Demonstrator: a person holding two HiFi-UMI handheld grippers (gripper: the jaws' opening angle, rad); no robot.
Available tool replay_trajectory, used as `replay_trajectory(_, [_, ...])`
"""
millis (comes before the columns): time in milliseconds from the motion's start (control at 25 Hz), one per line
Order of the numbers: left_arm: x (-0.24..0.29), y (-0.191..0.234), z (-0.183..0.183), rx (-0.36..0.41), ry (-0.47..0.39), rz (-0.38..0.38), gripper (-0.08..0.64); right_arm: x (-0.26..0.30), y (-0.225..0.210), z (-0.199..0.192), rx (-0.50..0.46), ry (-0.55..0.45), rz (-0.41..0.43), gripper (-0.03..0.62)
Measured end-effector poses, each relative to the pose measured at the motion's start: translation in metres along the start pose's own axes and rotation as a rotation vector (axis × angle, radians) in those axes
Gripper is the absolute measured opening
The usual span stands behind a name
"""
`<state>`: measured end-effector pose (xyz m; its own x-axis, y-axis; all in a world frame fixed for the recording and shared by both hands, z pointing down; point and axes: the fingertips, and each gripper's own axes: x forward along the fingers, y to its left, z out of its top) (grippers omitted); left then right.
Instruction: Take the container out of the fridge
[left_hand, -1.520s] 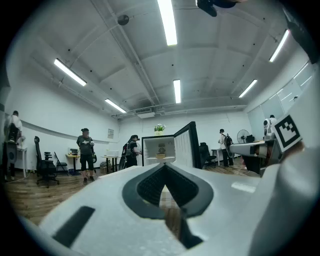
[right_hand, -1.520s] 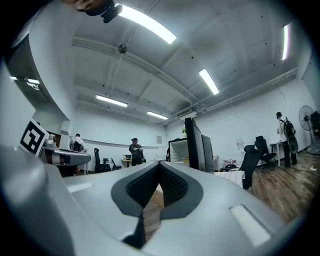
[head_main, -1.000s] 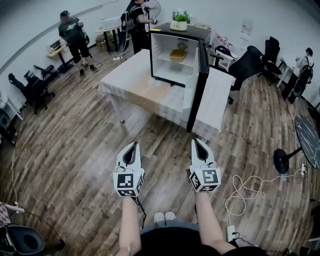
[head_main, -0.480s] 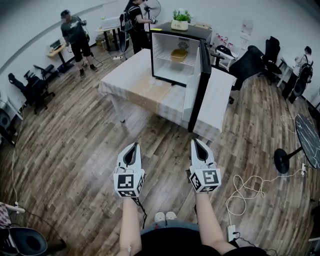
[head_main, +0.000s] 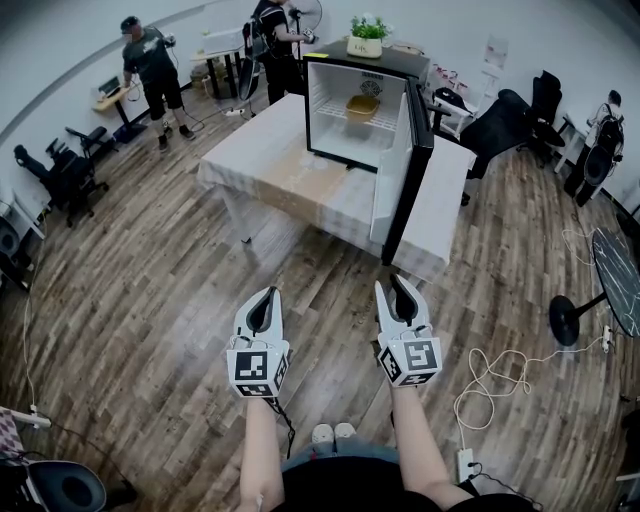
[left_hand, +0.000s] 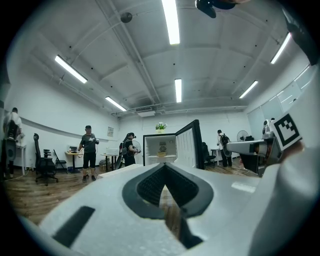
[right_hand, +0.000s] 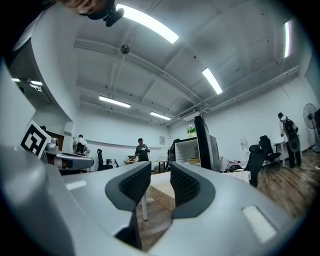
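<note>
A black mini fridge (head_main: 345, 72) stands on the cloth-covered table (head_main: 270, 165) with its door (head_main: 408, 170) swung open to the right. On its upper shelf sits a yellow container (head_main: 362, 104), small in the left gripper view (left_hand: 162, 154). Both grippers hang low over the wooden floor, well short of the table. My left gripper (head_main: 263, 303) is shut, tips together, with nothing in it. My right gripper (head_main: 397, 290) is opening; in the right gripper view its pads (right_hand: 135, 186) stand apart with nothing between them.
A potted plant (head_main: 365, 38) tops the fridge. Two people (head_main: 150, 70) stand at desks at the back left, and another at the far right (head_main: 605, 125). Office chairs (head_main: 500, 125) sit behind the table. A fan base (head_main: 568, 320) and a white cable (head_main: 490, 385) lie on the floor at right.
The right gripper's jaws have parted from shut. The view has crept slightly toward the table. The left gripper looks the same.
</note>
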<state>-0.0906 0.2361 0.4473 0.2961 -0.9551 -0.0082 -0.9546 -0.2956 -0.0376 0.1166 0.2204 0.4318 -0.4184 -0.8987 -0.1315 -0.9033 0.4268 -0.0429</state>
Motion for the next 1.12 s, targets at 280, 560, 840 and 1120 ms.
replay_trajectory(280, [0.007, 0.018, 0.002, -0.008, -0.015, -0.016, 0.005, 0.018, 0.012, -0.001, -0.028, -0.004, -0.011, 0.197])
replay_trajectory(560, [0.015, 0.031, 0.005, -0.005, -0.035, -0.030, 0.005, 0.036, 0.023, -0.004, -0.038, -0.013, 0.006, 0.241])
replay_trajectory(840, [0.043, 0.052, 0.007, 0.000, -0.054, -0.025, 0.005, 0.074, 0.023, -0.003, -0.060, -0.031, 0.026, 0.241])
replay_trajectory(1120, [0.113, 0.090, -0.003, 0.016, -0.068, -0.007, 0.005, 0.154, -0.001, -0.018, -0.070, -0.056, 0.037, 0.241])
